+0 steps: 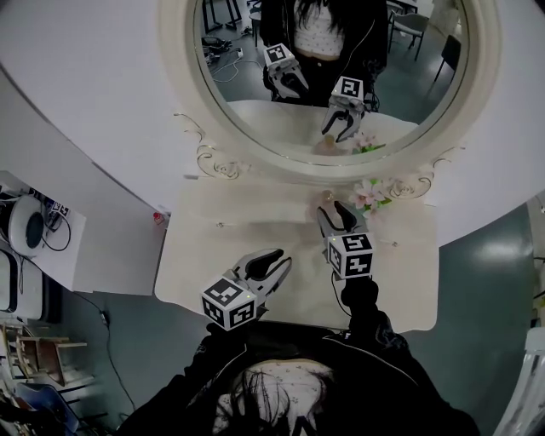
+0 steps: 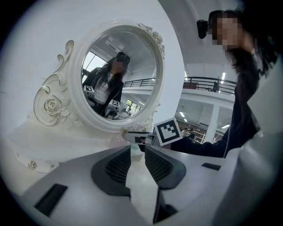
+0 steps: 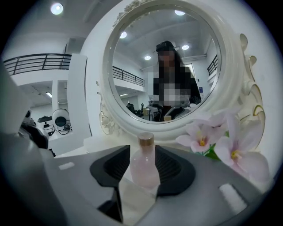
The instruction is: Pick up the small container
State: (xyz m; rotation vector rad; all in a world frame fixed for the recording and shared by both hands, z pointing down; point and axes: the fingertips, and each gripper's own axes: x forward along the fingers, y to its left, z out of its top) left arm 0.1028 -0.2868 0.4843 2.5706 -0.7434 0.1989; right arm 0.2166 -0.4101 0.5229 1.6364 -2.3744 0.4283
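Bottle [image 3: 144, 167] stands on the table [image 1: 213, 255] between your right gripper's [image 1: 334, 215] jaws, which are apart on either side of it without visibly squeezing it. Flowers [image 3: 230, 150] crowd in just to its right, and the mirror [image 3: 106, 110] rises close behind. Your left gripper [image 1: 274, 262] hangs over the table's front part, jaws together on nothing.

Looks like a staged vanity corner inside a big lab or office hall, not a real bedroom. There's an ornate white mirror [image 1: 180, 85] and dressing table [image 1: 213, 255] against a bare partition wall [image 1: 85, 77]. A mezzanine railing [image 3: 35, 62], ceiling spotlights [image 3: 56, 8] and loose cables [image 1: 217, 47] show around it.
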